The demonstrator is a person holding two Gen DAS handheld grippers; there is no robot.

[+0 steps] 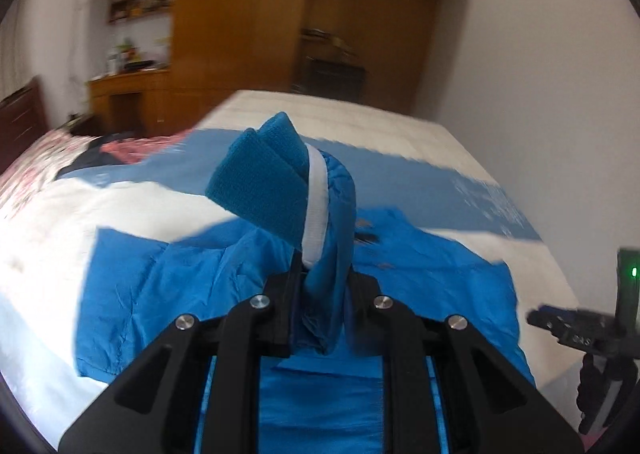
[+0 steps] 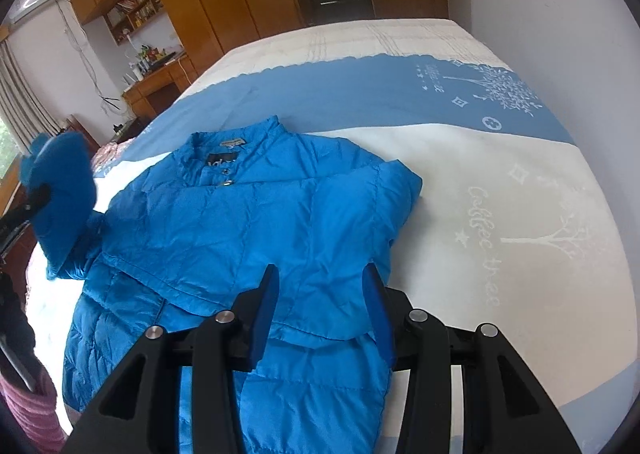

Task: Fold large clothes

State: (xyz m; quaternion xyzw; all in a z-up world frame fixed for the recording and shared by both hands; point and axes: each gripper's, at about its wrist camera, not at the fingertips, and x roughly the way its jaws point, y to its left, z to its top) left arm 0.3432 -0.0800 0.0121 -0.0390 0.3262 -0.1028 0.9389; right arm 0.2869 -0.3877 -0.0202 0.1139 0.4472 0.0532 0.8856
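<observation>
here, blue jacket (image 2: pixel 256 238) is spread front-up on bed (image 2: pixel 500 190), collar at far end. sleeve cuff (image 1: pixel 276 190) is clamped and lifted at left by left gripper (image 1: pixel 320 282). right gripper (image 2: pixel 320 310) is held half-open above near hem, nothing gripped.

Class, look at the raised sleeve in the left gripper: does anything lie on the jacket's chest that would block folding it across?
Nothing visible does. The sleeve cuff is clamped in the left gripper; the jacket front is bare, and the right gripper hovers open near its lower part.
</observation>
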